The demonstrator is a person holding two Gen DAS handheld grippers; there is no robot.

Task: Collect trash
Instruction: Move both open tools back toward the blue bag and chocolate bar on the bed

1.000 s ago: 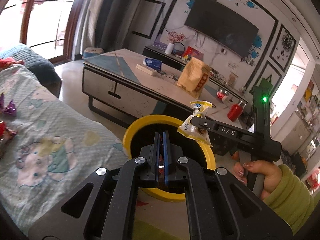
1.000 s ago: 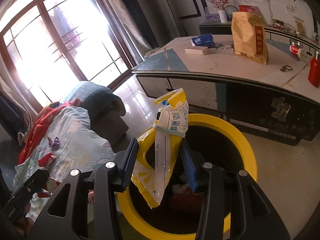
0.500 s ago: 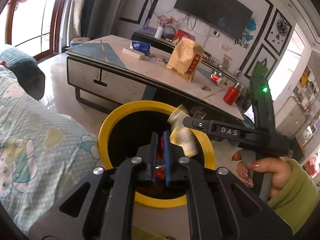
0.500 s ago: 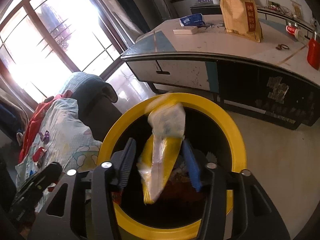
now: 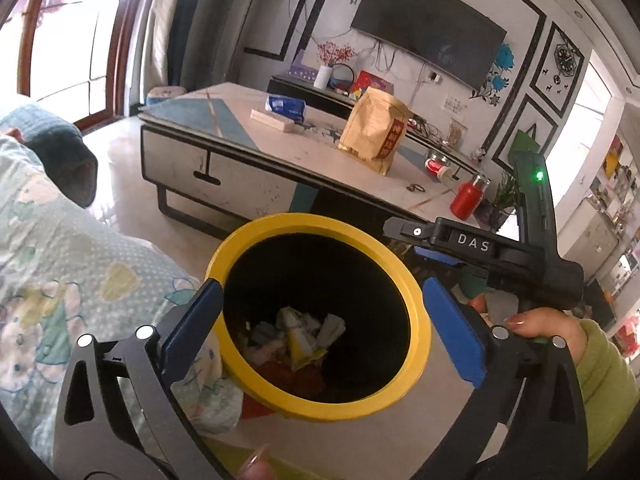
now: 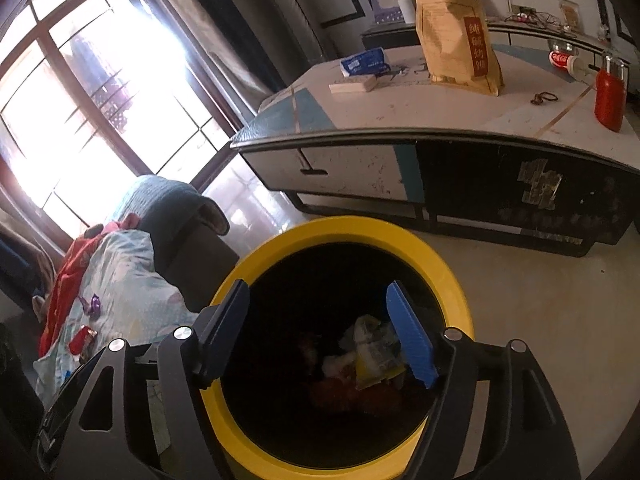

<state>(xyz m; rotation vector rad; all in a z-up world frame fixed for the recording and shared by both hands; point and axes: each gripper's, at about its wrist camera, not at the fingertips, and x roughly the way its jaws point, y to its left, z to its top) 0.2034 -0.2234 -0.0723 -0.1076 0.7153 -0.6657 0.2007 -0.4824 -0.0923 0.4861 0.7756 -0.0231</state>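
Note:
A black bin with a yellow rim (image 5: 316, 220) (image 6: 360, 226) stands on the floor below both grippers. Crumpled wrappers (image 5: 298, 334) lie at its bottom, among them a yellow and white snack bag (image 6: 374, 348). My left gripper (image 5: 320, 286) hangs over the bin mouth, its jaws opening wide with nothing between them. My right gripper (image 6: 316, 286) is also over the bin, its jaws opening and empty. In the left wrist view the right gripper (image 5: 404, 242) sits at the bin's far right rim, held by a hand in a green sleeve (image 5: 600, 364). Two small wrappers, purple (image 6: 94, 304) and red (image 6: 82, 340), lie on the patterned cover.
A low table (image 5: 240, 152) stands behind the bin with a brown paper bag (image 5: 376, 132), a red bottle (image 5: 466, 200) and a tissue pack (image 5: 286, 104). A sofa with a patterned cover (image 5: 60, 248) is on the left, next to the bin.
Both grippers opened over the bin. The yellow snack bag dropped from the right gripper into the bin, and the small red piece left the left gripper. Both hands came lower over the bin.

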